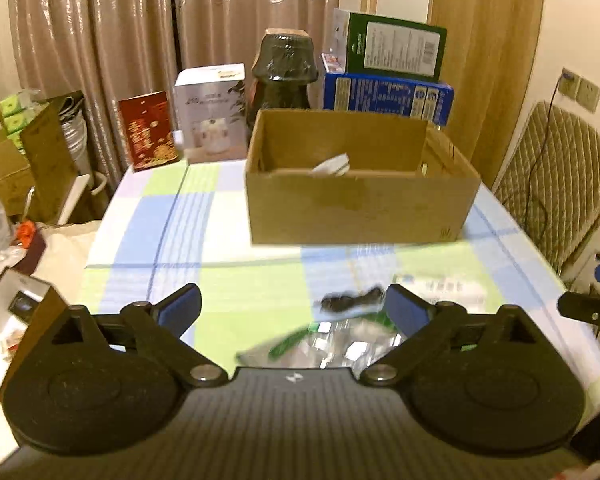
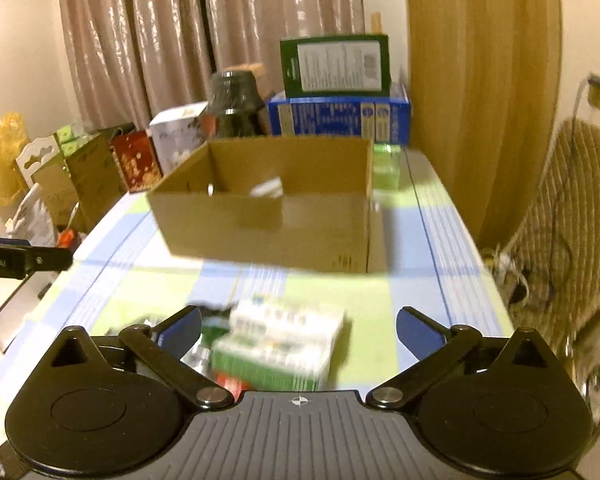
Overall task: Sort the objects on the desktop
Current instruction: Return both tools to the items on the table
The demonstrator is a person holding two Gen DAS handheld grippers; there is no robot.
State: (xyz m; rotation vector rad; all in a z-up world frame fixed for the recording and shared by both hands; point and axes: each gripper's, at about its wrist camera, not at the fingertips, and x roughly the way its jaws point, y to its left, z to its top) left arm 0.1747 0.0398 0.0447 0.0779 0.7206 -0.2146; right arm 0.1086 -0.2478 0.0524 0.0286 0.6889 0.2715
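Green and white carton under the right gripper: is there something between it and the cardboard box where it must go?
Nothing visible. The green and white carton lies between the open fingers of the right gripper; only bare checked tablecloth separates it from the cardboard box, whose top is open.

An open cardboard box (image 1: 356, 208) stands mid-table, with a green-white packet (image 2: 280, 348) and blurred clutter (image 1: 340, 336) lying nearer.

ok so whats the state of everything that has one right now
left gripper: jaws open, empty
right gripper: jaws open, empty
cardboard box: open-topped, upright, a white item inside
green and white packet: flat on the tablecloth, outside the box
dark jar: upright behind the box
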